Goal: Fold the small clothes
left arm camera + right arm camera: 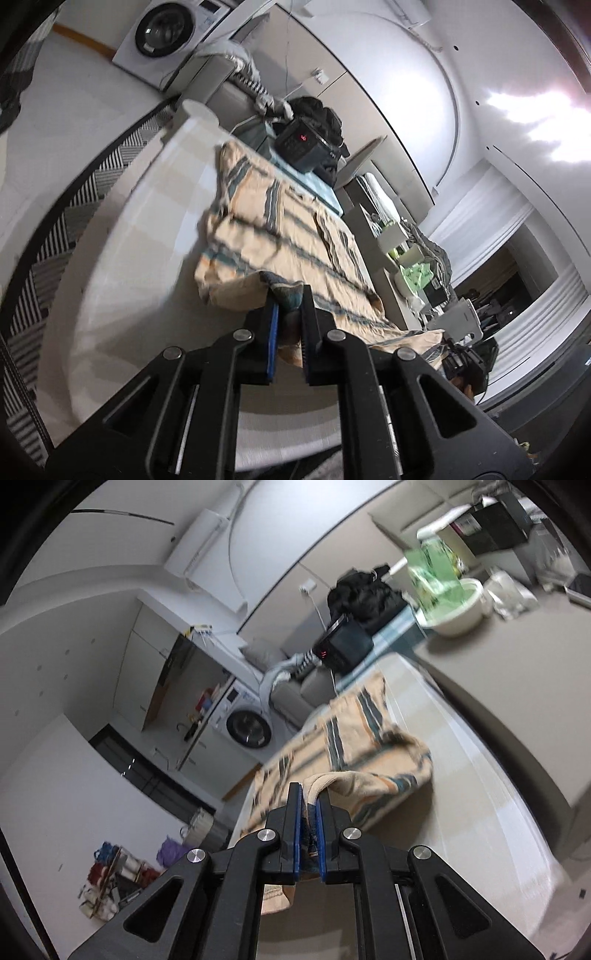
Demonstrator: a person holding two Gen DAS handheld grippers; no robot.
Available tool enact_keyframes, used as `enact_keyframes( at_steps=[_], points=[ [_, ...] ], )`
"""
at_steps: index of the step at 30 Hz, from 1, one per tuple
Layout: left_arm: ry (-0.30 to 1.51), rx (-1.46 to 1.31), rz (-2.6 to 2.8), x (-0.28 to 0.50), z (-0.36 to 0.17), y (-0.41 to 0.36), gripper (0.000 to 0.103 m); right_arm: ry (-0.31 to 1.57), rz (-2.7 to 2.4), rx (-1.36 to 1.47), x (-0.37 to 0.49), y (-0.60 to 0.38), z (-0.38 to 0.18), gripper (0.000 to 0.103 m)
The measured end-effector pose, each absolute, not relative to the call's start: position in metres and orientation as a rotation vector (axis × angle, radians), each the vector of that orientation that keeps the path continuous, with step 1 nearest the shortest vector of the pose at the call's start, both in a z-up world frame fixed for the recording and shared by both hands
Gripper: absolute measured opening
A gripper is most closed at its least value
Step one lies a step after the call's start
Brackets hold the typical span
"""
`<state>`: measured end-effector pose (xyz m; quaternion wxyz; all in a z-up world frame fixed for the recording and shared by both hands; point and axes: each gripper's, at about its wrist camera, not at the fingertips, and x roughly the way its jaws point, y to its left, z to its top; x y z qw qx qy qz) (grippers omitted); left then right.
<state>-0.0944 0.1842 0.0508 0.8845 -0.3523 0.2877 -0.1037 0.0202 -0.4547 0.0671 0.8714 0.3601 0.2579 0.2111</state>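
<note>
**Ana:** Left wrist view first, working across from the left edge. What do you have?

**Ben:** Black-and-white zigzag patterned floor covering down the left side, a white front-loading washing machine in the upper left, then the pale glossy tabletop. On it, in the middle of the frame, lies the peach cotton garment with blue-grey stripes. At lower centre the left gripper has its black fingers drawn narrow, pinching a dark blue-grey hem of that garment. Above the cloth sits a black box with a red light; a pale bowl with green contents is at the right.

**Ana:** And the right wrist view?

**Ben:** Washing machine at left of centre, with bundled items on the floor in the lower left, too blurred to name. At bottom centre the right gripper is closed tight on a peach fold, its blue pads nearly meeting. The garment runs up and right from there, one edge lifted off the tabletop. The black box and the bowl are in the upper right.
</note>
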Motion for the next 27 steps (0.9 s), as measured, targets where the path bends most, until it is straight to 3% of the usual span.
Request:
enact_keyframes(
  at_steps=[14,27],
  points=[
    [0.463,-0.712,-0.218,-0.002,0.112,0.211,0.007,0.386,0.313,0.791,0.092,-0.438,0.112,0.007],
    [0.495,-0.748,-0.188,0.139,0.101,0.233,0.006,0.386,0.166,0.797,0.199,-0.425,0.104,0.007]
  ],
)
